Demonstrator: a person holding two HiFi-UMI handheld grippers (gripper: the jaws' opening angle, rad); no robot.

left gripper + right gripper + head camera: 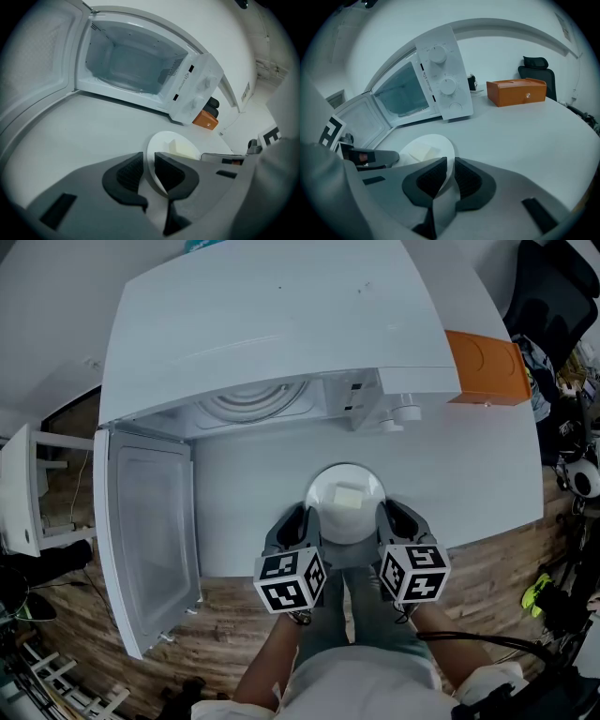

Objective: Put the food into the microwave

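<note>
A white plate [330, 517] carrying a pale square piece of food [349, 495] rests on the white table in front of the microwave [272, 324]. The microwave door [145, 531] hangs open to the left, and the cavity [126, 65] shows its glass turntable [253, 401]. My left gripper [302, 518] is shut on the plate's left rim [151, 151], and my right gripper [388, 516] is shut on its right rim [445, 152]. The food [180, 149] lies near the plate's middle [423, 151].
An orange box [487, 367] stands to the right of the microwave, beside its control panel [443, 79]. A dark office chair [536, 68] sits beyond the table. The table's front edge [469, 535] runs just behind the grippers, with wooden floor below.
</note>
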